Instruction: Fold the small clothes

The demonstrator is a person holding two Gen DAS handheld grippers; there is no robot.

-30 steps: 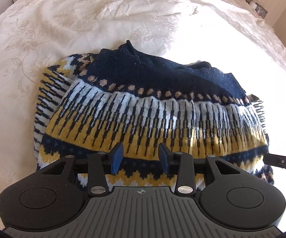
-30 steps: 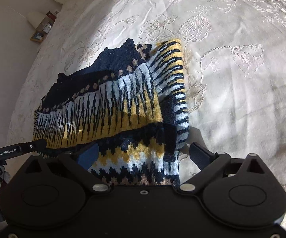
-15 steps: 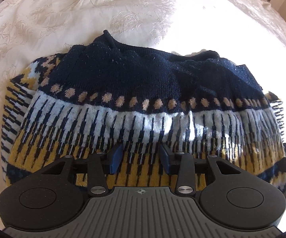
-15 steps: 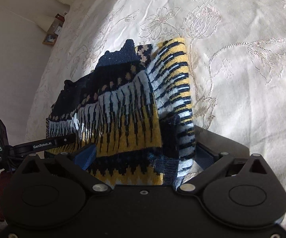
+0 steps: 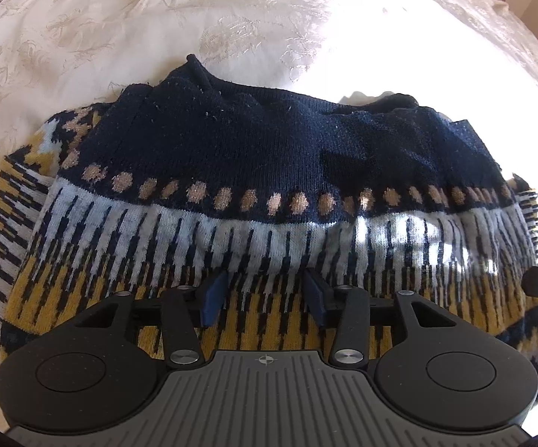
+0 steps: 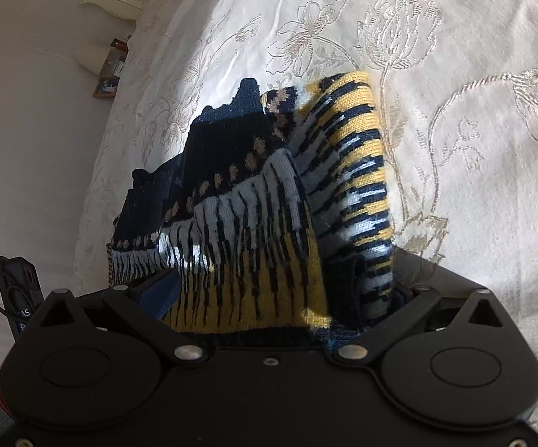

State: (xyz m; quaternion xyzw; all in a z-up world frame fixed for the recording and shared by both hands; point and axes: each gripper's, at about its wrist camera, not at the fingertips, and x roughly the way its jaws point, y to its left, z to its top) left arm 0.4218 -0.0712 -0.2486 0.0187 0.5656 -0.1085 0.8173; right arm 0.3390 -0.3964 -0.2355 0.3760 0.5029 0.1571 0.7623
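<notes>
Sweater (image 5: 269, 171), knitted in navy, white and yellow bands, lies on the bed (image 5: 157, 29) with its cream embroidered cover. In the left wrist view it sits straight ahead of and under the left claw (image 5: 265, 294), whose two blue pads stand apart with yellow knit showing between them, gripping nothing. The garment's long axis runs side to side across this view; its plain navy part is at the far edge, pointing away from the claw, and the yellow zigzag end is nearest. A dark bar of the other tool shows at the right edge.

In the right wrist view the sweater (image 6: 254, 223) runs away from the right claw (image 6: 280, 298) up and to the left, with a striped fold along its right side. The jaws are spread wide around that near end, which bunches between them; they do not look pinched onto it. Both claws are at the near end, so I judge the next fold carries it towards the navy edge
</notes>
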